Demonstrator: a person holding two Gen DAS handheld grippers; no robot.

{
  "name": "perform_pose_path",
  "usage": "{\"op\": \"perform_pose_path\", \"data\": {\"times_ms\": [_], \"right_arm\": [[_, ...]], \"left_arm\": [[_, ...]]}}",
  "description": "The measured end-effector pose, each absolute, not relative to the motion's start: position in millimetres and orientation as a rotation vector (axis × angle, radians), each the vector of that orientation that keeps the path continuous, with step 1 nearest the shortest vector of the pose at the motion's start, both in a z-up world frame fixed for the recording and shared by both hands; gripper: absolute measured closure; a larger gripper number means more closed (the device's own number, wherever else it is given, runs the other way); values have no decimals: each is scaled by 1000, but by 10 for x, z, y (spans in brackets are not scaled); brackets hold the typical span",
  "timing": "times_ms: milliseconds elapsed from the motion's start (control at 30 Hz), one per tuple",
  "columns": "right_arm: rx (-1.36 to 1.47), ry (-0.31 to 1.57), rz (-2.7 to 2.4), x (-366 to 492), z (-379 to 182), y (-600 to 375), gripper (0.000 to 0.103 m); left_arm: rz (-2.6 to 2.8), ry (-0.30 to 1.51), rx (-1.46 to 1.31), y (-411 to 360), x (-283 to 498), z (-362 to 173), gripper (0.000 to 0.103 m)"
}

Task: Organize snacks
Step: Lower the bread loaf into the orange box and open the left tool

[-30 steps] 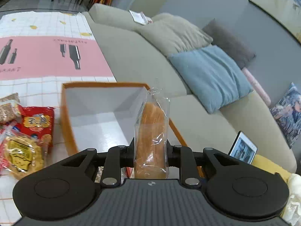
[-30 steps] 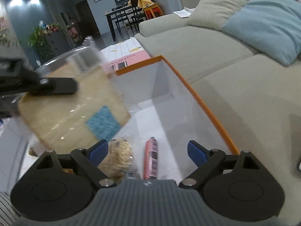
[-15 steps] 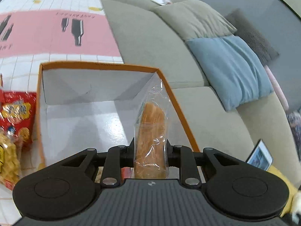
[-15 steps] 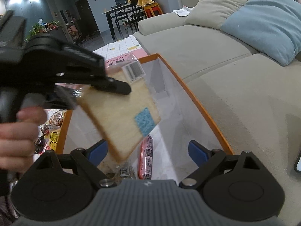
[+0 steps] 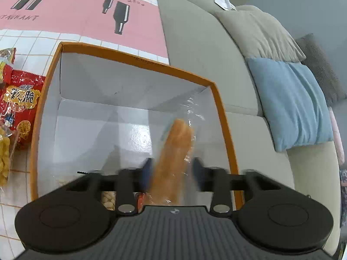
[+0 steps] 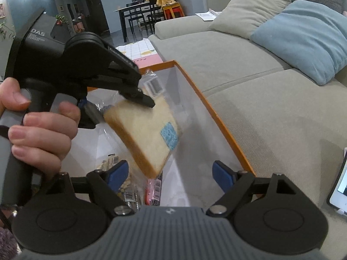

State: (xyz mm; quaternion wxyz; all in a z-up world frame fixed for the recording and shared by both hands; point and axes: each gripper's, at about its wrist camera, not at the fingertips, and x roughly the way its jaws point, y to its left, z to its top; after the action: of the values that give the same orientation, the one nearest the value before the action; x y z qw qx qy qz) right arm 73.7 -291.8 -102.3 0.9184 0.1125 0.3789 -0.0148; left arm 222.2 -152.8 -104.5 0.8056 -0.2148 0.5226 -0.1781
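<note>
Left gripper: jaws opening, blurred; wrapped bread slice between them, pads drawn off its sides; above the box interior, pointing down into it.
Bread slice: in clear wrap with a blue sticker and a barcode label; tilted, lower corner down toward the box floor; seen edge-on from the left wrist.
Box: orange rim, white inside, open top; on the tablecloth, just beside the sofa.
Box contents: pink sausage stick and a clear nut packet on the floor at the near end, under the slice.
Right gripper: spread wide but closing a little, nothing between the blue pads; poised at the near box edge.
Left hand: wrapped round the left gripper's handle.
Outside the box: red snack bag and yellow snack bag on the tablecloth, left of the box.
Sofa: grey, with a blue cushion.
</note>
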Motion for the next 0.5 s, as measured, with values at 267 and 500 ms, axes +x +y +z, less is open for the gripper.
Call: {"op": "perform_pose_path", "data": {"times_ms": [267,500], "right_arm": [[117,829,-22,791,-1089,-2752,11],[203,817,-24,770,-1065,-2829,11]], "left_arm": [[-326,1036,-368,-1281,2031,-718,18],[-289,963,-266,-1095,1786,-443,18]]}}
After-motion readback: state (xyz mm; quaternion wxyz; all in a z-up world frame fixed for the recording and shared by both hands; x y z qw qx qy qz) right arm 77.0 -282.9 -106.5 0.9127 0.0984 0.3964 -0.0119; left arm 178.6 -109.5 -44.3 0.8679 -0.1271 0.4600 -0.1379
